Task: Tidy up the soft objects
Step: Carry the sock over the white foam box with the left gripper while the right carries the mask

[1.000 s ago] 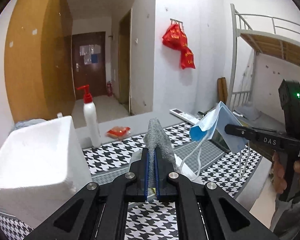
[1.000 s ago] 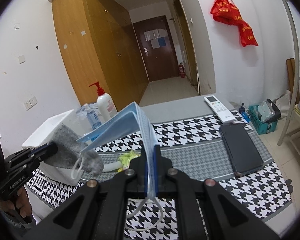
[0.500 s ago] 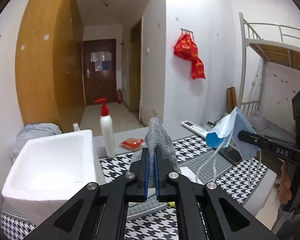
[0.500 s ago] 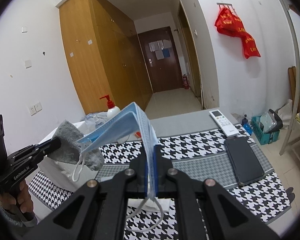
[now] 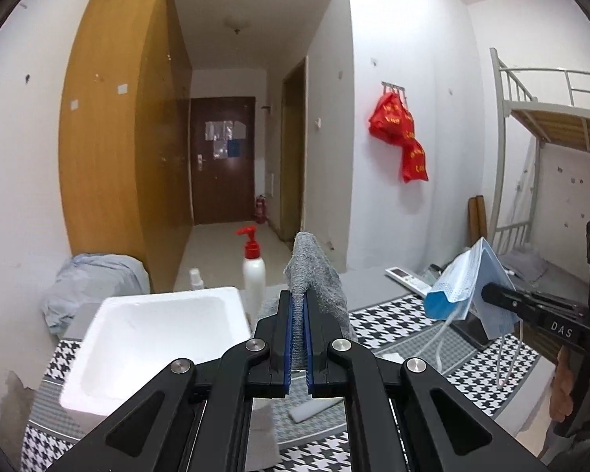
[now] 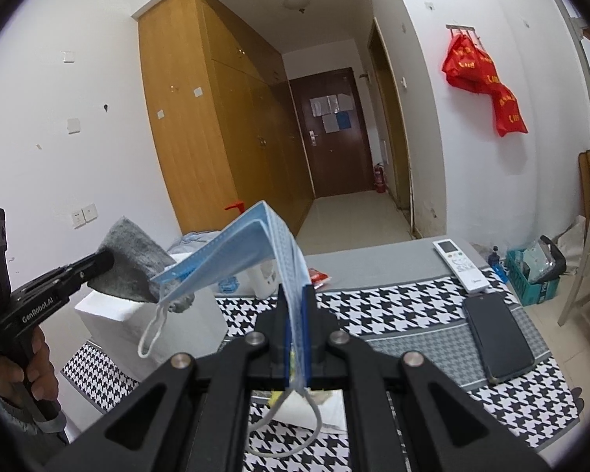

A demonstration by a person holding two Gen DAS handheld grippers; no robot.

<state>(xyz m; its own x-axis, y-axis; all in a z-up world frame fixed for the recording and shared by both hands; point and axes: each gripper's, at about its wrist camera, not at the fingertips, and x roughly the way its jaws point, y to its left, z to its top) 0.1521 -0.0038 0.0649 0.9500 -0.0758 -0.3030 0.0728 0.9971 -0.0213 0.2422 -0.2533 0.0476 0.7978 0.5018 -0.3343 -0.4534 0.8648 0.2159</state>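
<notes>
Left gripper (image 5: 299, 306) clamped on grey cloth (image 5: 314, 271) – above white foam box (image 5: 153, 338), right gripper (image 6: 296, 306) pinching blue face mask (image 6: 251, 247).

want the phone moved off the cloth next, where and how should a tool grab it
Grip the phone across its two long edges near mid-length, coming from above. It lies flat and thin on the houndstooth cloth, its long sides bare; the remote sits just beyond its far end.

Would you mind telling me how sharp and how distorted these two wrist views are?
Left wrist view: strong fisheye bending at the edges, dark corners; the grey cloth in the left gripper is sharp. Right wrist view: same bending; the blue mask in the right gripper is sharp.
</notes>
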